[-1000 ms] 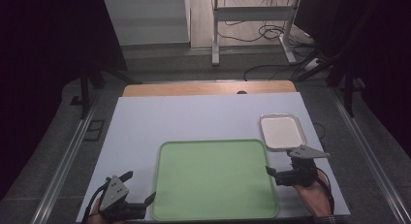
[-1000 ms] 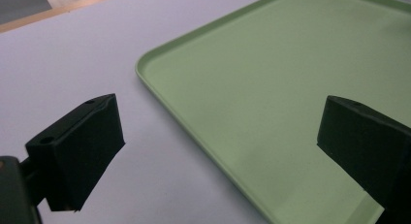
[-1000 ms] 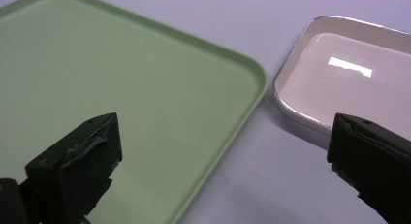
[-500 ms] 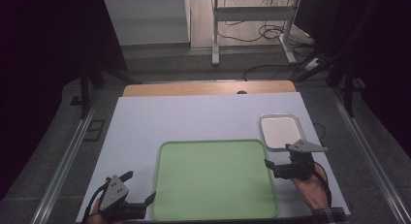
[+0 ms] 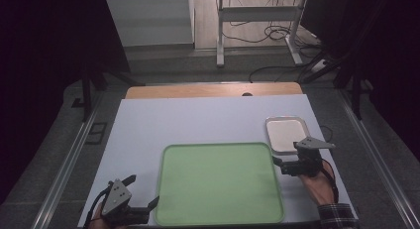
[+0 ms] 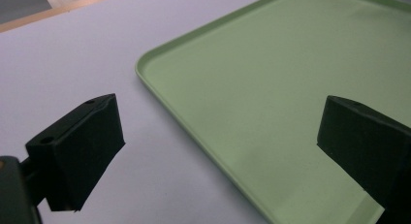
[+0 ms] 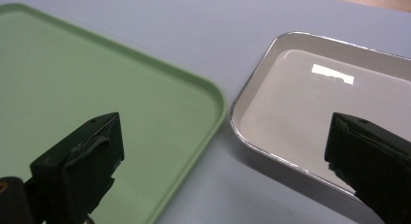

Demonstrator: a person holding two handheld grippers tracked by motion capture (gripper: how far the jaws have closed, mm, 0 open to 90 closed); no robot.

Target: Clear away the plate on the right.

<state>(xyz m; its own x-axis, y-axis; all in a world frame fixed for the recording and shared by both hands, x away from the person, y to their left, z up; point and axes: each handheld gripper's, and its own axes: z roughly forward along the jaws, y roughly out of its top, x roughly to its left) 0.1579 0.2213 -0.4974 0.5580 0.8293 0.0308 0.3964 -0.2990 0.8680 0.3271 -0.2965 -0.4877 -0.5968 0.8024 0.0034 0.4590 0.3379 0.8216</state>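
A large green tray [image 5: 220, 182] lies empty on the white table top near the front edge. A small, empty metal tray [image 5: 285, 134] sits just beyond the green tray's far right corner. My left gripper [image 5: 142, 190] is open at the green tray's near left corner; in the left gripper view its jaws [image 6: 218, 146] straddle the green tray's rim [image 6: 160, 93]. My right gripper [image 5: 283, 157] is open by the green tray's right edge. In the right gripper view [image 7: 223, 156], one jaw hangs over the green tray [image 7: 97, 78] and the other over the metal tray [image 7: 310, 103].
The white table top [image 5: 198, 120] runs out beyond the trays to a wooden strip [image 5: 213, 90] at the back. Metal rails [image 5: 74, 154] flank the table. Cables and a stand's legs [image 5: 257, 35] lie on the floor behind.
My right gripper has moved a little forward and to the left, toward the gap between the two trays. The left gripper has stayed put.
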